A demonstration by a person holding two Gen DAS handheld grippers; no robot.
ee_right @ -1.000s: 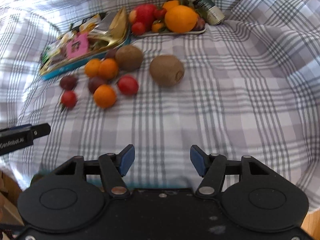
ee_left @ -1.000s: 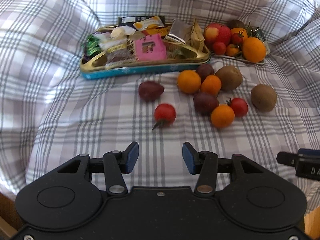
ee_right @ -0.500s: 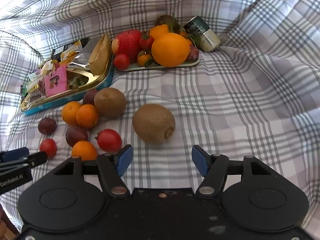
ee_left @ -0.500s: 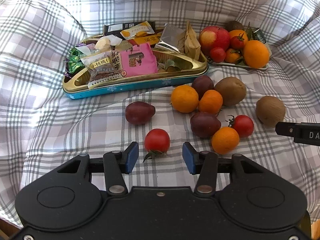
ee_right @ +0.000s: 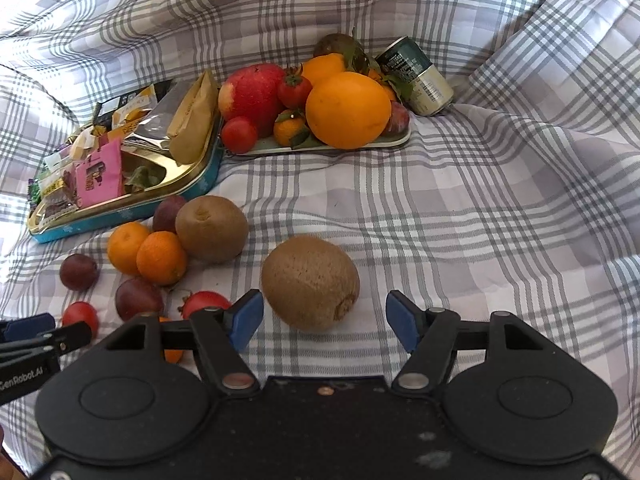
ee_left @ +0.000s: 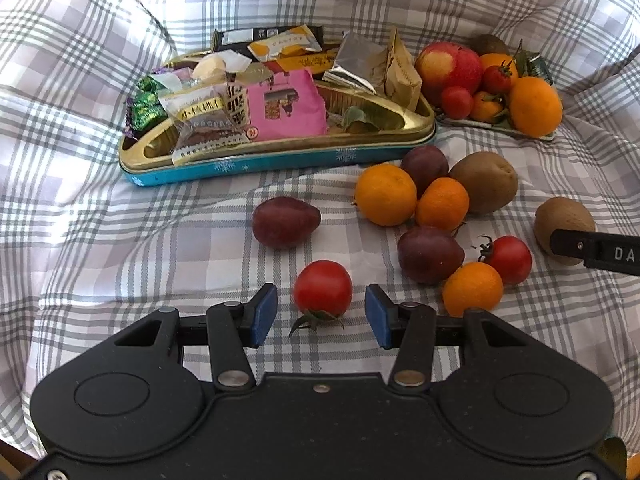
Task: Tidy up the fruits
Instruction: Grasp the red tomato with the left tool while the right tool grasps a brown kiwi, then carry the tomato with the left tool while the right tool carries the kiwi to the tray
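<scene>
Loose fruit lies on a checked cloth. My left gripper [ee_left: 320, 314] is open, its blue pads on either side of a red tomato [ee_left: 322, 289] without touching it. My right gripper [ee_right: 324, 318] is open around a brown kiwi [ee_right: 311, 282], with gaps on both sides. Nearby lie a plum [ee_left: 285, 222], tangerines [ee_left: 385, 194], a second kiwi [ee_left: 485, 182] and another tomato [ee_left: 510, 259]. A pale fruit plate [ee_right: 394, 142] at the back holds an apple [ee_right: 256, 94], a big orange [ee_right: 348, 110] and small fruit.
A blue and gold tin [ee_left: 280, 160] full of snack packets stands at the back left. A drink can [ee_right: 416, 70] lies behind the fruit plate. The cloth rises in folds on all sides.
Both grippers have moved forward and down. The tomato now sits between the left pads, and the kiwi between the right pads. Neither gripper has closed.
</scene>
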